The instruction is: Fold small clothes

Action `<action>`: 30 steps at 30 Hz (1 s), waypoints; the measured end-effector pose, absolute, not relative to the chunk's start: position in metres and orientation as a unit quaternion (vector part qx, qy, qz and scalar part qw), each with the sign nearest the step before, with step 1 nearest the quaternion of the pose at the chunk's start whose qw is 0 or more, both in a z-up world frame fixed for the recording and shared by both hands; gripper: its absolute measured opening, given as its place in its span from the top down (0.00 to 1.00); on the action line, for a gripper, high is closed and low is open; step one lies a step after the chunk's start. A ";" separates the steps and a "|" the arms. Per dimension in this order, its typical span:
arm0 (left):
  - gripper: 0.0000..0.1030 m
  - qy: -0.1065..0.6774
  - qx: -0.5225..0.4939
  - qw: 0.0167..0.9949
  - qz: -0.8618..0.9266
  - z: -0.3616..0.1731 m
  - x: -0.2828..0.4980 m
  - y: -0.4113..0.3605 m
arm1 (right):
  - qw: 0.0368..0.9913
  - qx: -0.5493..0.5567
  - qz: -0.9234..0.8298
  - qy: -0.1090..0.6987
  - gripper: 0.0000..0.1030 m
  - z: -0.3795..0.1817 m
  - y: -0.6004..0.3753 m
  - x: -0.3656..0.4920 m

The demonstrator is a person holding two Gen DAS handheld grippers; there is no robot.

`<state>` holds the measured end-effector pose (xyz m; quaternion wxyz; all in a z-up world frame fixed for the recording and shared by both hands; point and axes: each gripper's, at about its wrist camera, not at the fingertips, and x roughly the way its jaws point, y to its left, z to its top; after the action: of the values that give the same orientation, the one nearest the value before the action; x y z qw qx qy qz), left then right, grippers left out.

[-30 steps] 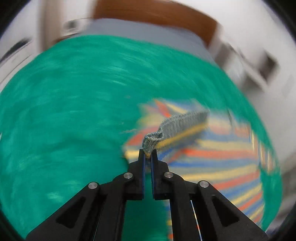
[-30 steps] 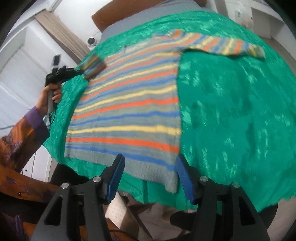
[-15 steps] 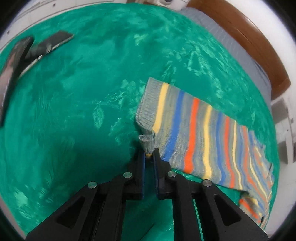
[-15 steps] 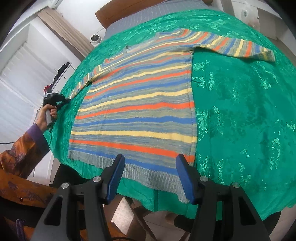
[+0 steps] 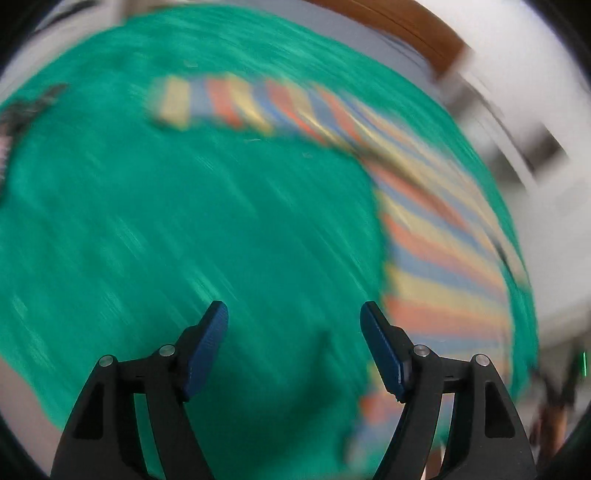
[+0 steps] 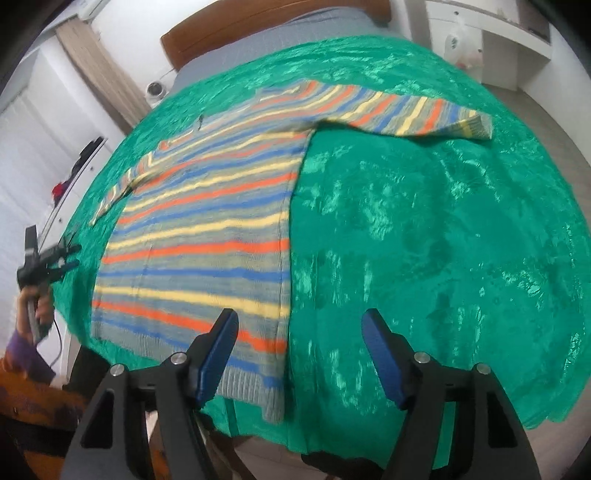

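Observation:
A striped sweater in grey, orange, blue and yellow lies flat on the green cloth, both sleeves spread out. Its right sleeve reaches to the far right. Its left sleeve lies blurred at the top of the left wrist view. My left gripper hangs over bare green cloth with its jaws opening and nothing between them; it also shows small at the table's left edge. My right gripper hovers over the sweater's near right hem corner, jaws opening, nothing held.
The green cloth covers a round table. A wooden headboard and grey bed stand behind it. A person's hand and orange patterned sleeve are at the lower left. Dark flat objects lie near the cloth's left edge.
My left gripper let go of the left sleeve cuff, opened wide and pulled back toward the table's near left edge. The sleeve now lies flat. My right gripper widened and shifted slightly right.

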<state>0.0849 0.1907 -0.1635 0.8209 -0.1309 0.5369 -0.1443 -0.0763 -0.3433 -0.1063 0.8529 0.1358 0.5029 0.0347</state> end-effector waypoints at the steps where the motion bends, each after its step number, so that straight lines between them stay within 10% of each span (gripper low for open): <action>1: 0.26 0.542 -0.121 0.816 -0.160 -0.167 0.074 0.181 | 0.850 0.133 0.045 0.508 0.33 -0.108 -0.342 -0.080; 7: 0.34 0.568 -0.099 0.793 -0.199 -0.195 0.037 0.139 | 0.826 0.136 0.102 0.538 0.33 -0.132 -0.322 -0.099; 12: 0.95 0.581 -0.076 0.783 -0.209 -0.203 0.040 0.120 | 0.823 0.130 0.111 0.542 0.33 -0.149 -0.308 -0.094; 16: 0.96 0.577 -0.044 0.786 -0.220 -0.193 0.025 0.110 | 0.821 0.121 0.104 0.548 0.44 -0.162 -0.300 -0.084; 18: 0.96 0.575 -0.044 0.785 -0.226 -0.185 0.020 0.117 | 0.812 0.127 0.118 0.557 0.94 -0.165 -0.297 -0.081; 30: 0.91 0.596 0.006 0.782 -0.181 -0.205 0.010 0.113 | 0.794 0.123 0.119 0.583 0.94 -0.166 -0.280 -0.090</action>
<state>0.0098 0.1128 -0.2053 0.7822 0.0064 0.5961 -0.1811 -0.0902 -0.2802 -0.1657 0.7942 0.1232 0.5830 0.1187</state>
